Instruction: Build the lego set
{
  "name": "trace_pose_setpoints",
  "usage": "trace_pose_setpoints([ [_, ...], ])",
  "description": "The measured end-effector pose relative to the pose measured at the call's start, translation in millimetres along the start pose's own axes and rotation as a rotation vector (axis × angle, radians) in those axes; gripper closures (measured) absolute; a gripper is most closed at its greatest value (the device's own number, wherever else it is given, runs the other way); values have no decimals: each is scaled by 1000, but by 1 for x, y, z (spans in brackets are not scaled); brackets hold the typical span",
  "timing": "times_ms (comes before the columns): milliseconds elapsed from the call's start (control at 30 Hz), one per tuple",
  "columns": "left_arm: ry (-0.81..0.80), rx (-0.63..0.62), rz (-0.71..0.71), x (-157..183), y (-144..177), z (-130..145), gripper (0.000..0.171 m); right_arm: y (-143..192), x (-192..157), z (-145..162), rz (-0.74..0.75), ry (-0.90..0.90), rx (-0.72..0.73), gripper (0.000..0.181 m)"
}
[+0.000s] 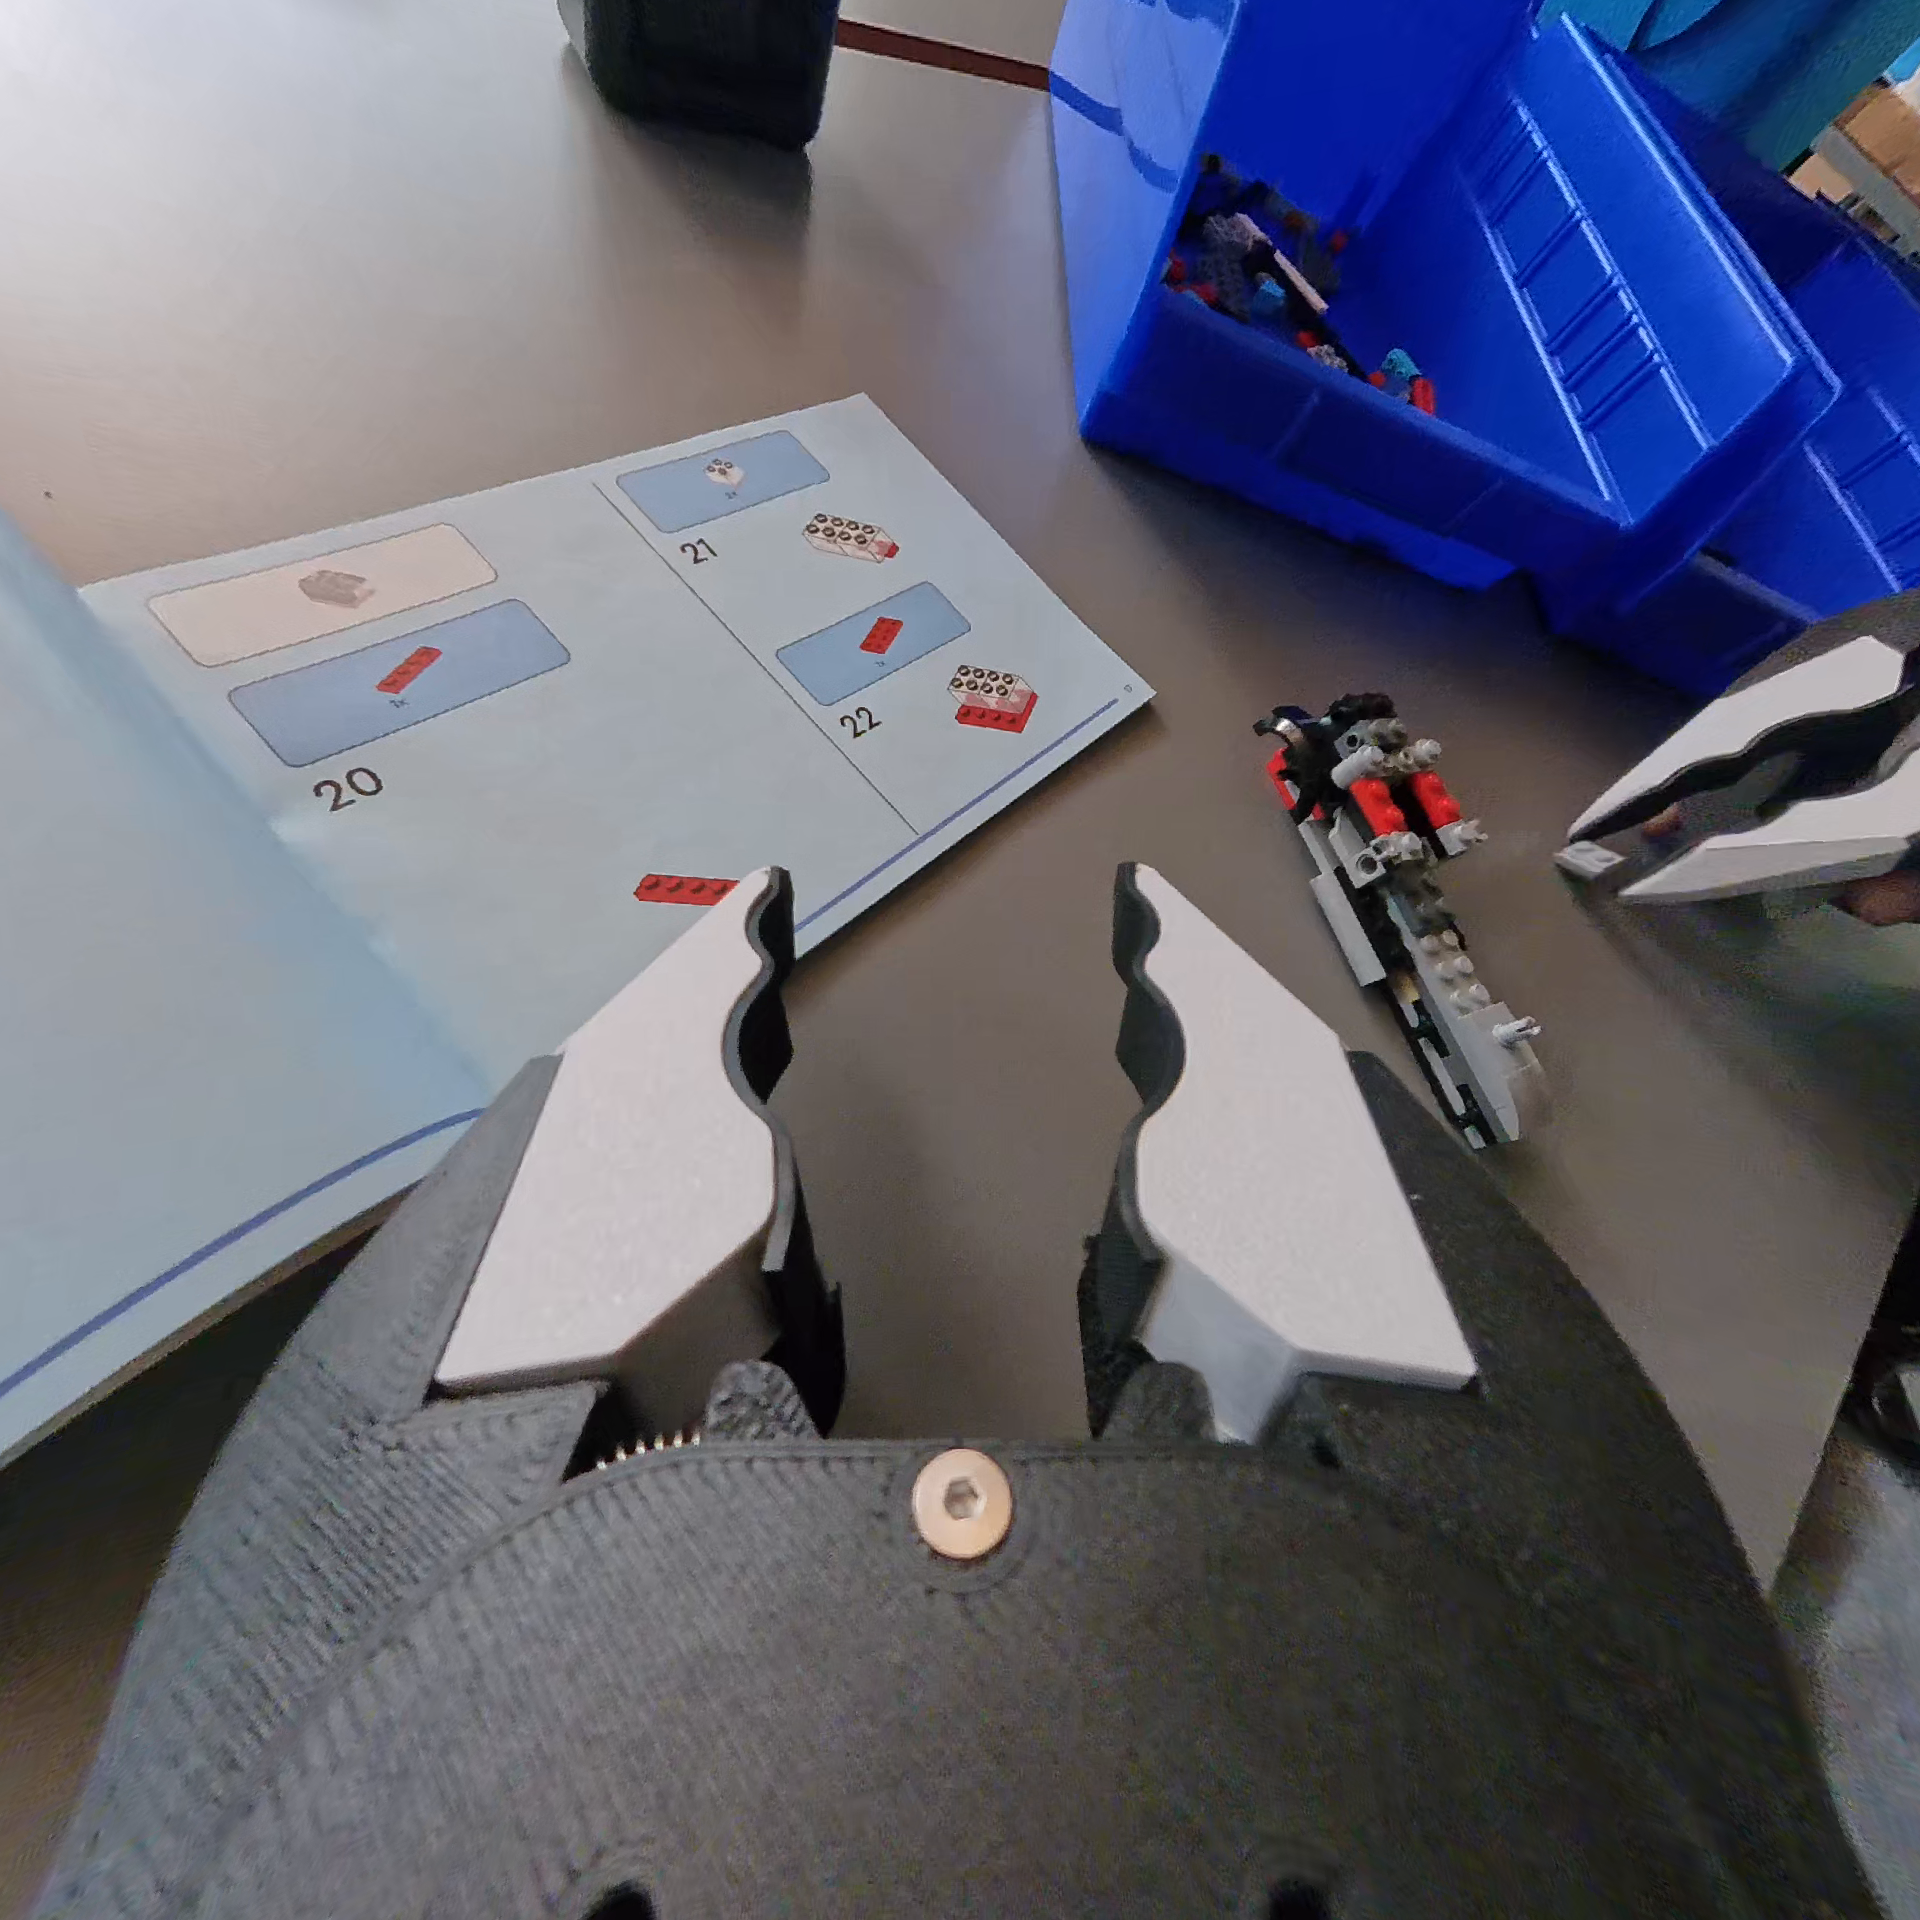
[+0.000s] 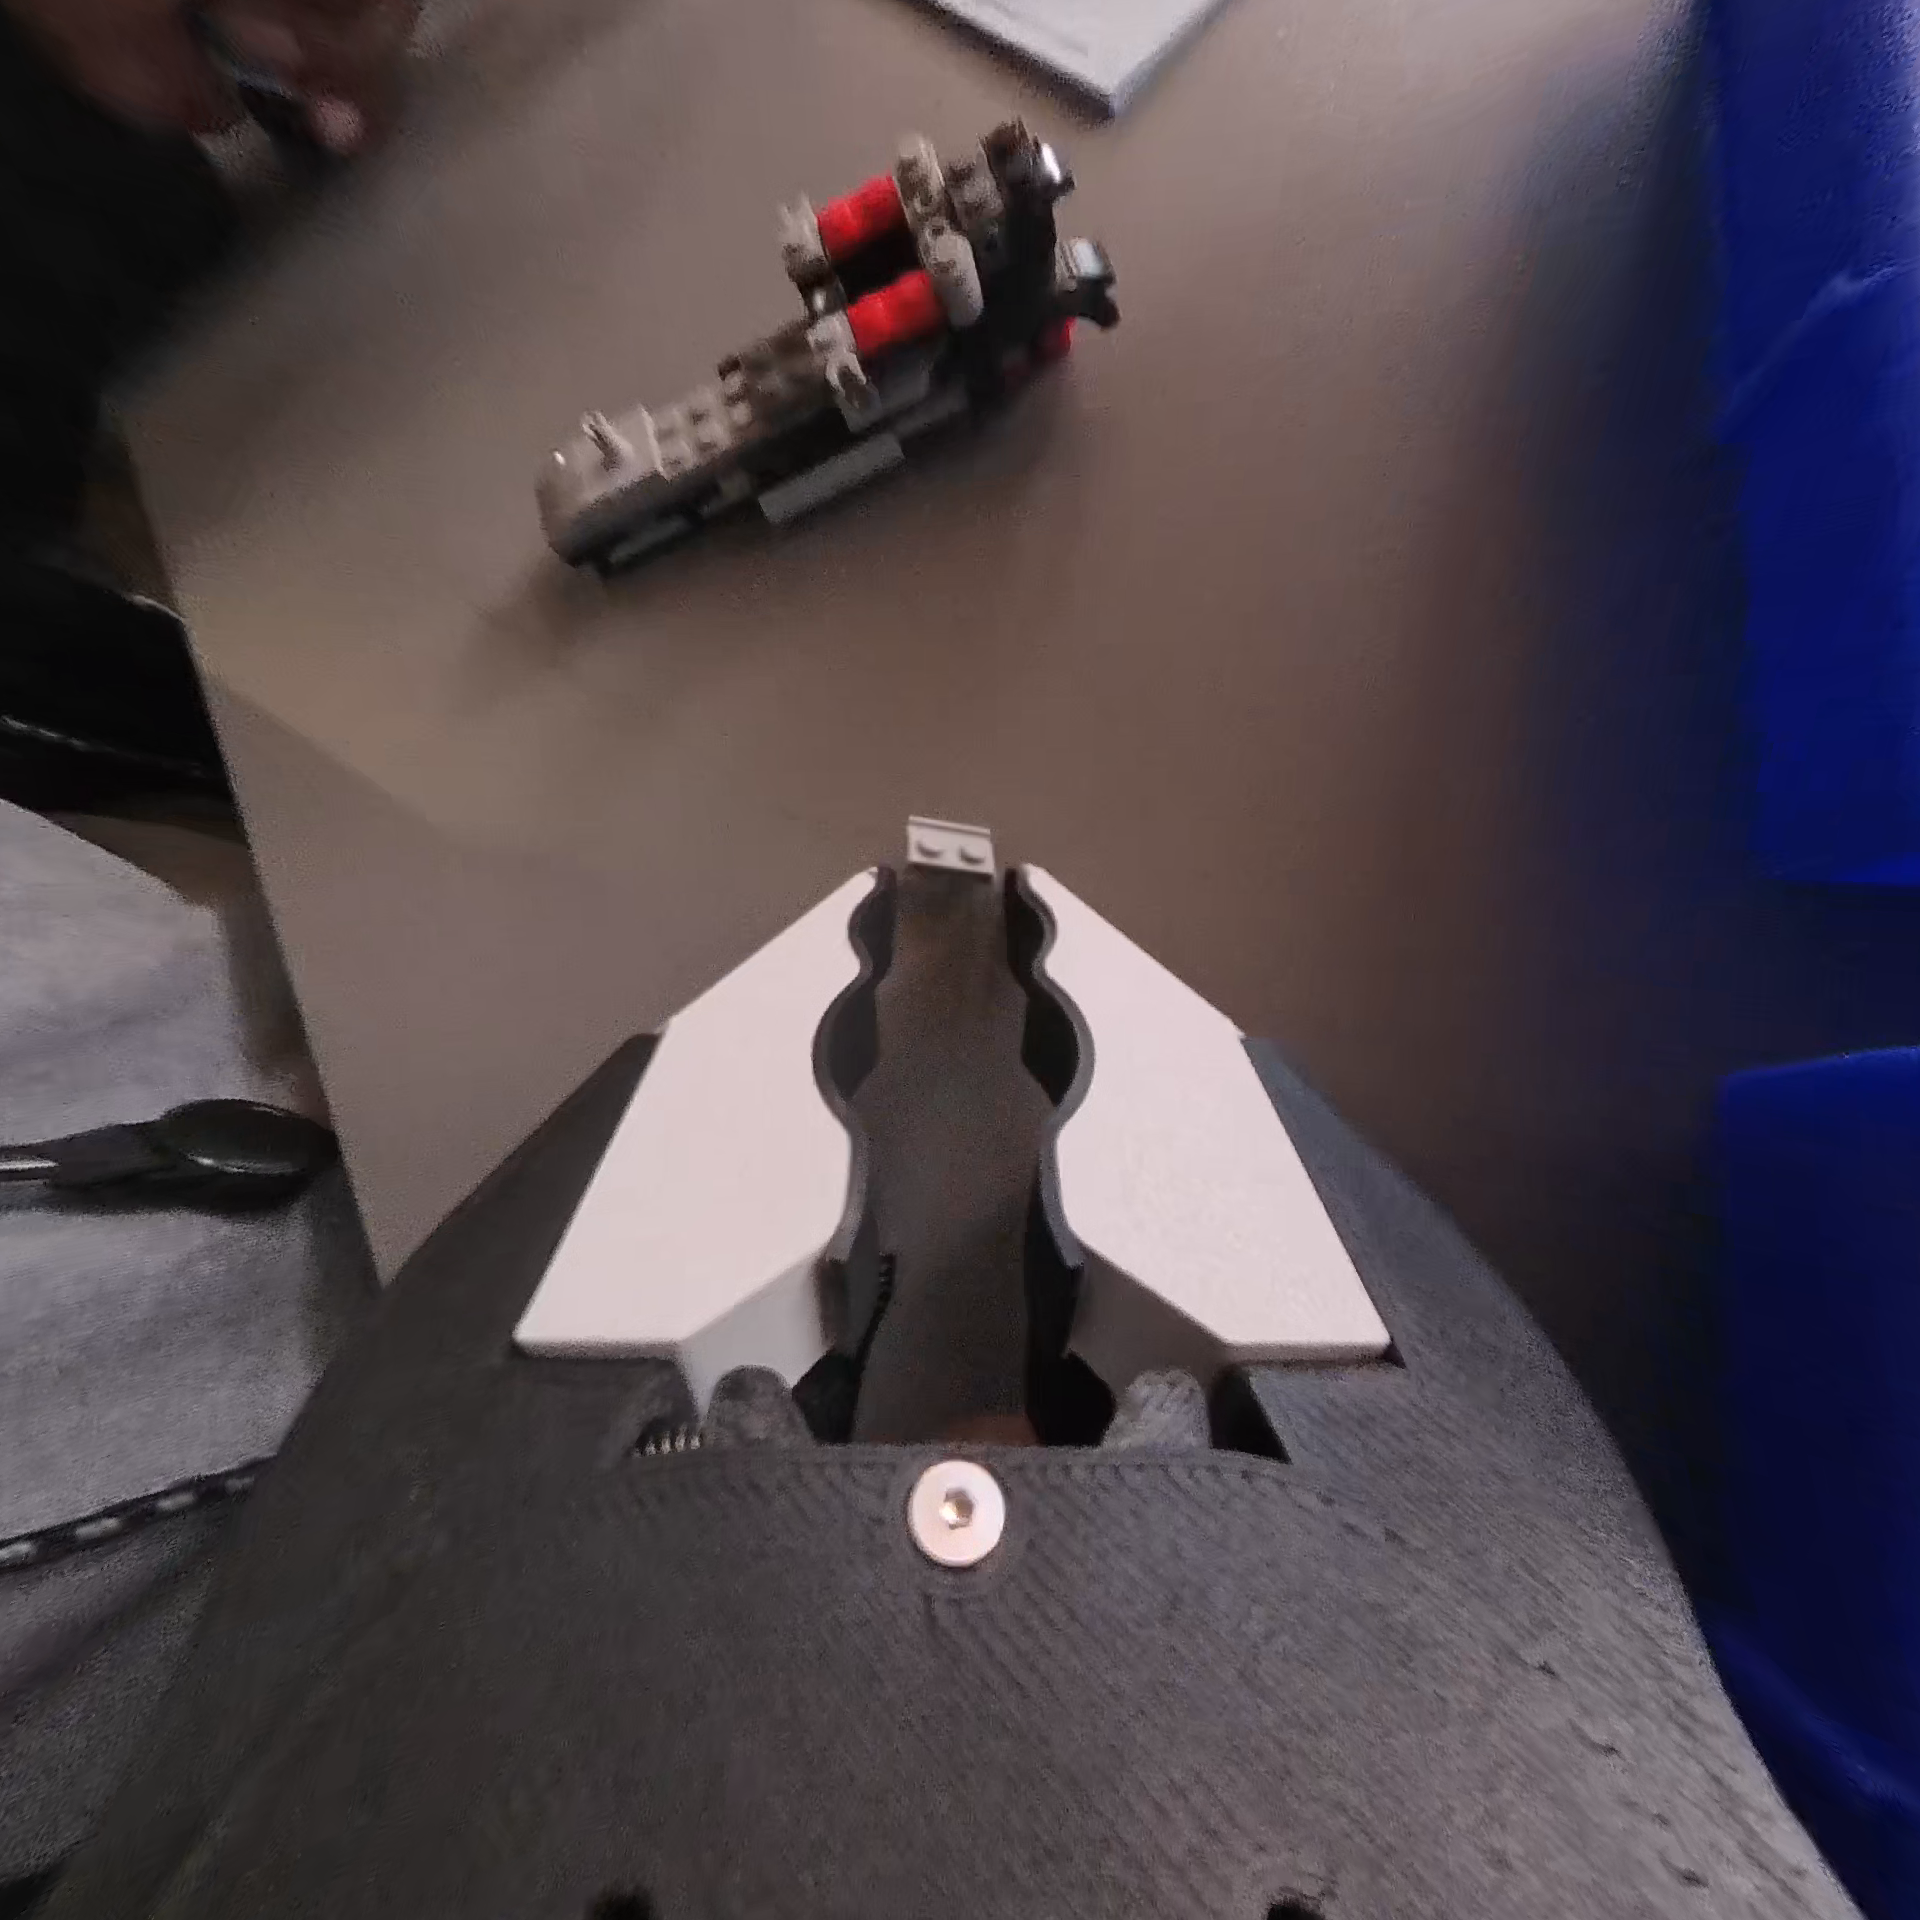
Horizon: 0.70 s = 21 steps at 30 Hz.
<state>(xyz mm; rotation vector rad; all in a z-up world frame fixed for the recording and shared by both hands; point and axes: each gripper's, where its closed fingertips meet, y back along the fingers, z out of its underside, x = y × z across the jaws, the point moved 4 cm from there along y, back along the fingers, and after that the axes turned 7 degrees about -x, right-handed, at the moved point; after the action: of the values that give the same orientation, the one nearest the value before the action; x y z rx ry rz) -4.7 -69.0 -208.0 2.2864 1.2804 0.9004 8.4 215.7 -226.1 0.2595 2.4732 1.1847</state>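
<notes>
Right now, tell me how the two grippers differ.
The left gripper has its jaws spread wide and holds nothing; the right gripper has its jaws nearly closed on a small grey plate. The left points at the gap between the instruction booklet and the partly built model; the right points toward that model. Both have light grey fingers on black bodies.

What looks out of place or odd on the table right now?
One red plate lies loose on the open instruction booklet, away from the blue bin holding the other pieces. The partly built model lies beside the booklet. Nothing looks spilled or broken.
</notes>
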Motion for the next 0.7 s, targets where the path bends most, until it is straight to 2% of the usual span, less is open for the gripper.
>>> trace_pose_setpoints([
  [67, 14, 7, 14, -1, 1, -1, 109, 14, 0, -3, -25, -9, 13, 148],
  [133, 21, 11, 23, -1, 1, -1, 109, 44, 2, -12, -53, 9, 50, 146],
  [233, 17, 6, 23, -1, 1, 0, 109, 113, 24, -24, -26, 77, 104, 153],
  [333, 14, -5, 25, -1, -1, 0, 109, 154, 64, -18, 64, 289, 14, 162],
  [400, 13, -13, 26, -1, -2, 0, 109, 155, 84, -3, 14, 412, -114, 162],
  [500, 12, -31, 20, -1, -4, 0, 109, 139, 105, 10, -88, 507, -266, 163],
  [700, 23, -37, -12, -4, -5, 1, 109, 100, 115, 26, -232, 600, -412, 169],
])
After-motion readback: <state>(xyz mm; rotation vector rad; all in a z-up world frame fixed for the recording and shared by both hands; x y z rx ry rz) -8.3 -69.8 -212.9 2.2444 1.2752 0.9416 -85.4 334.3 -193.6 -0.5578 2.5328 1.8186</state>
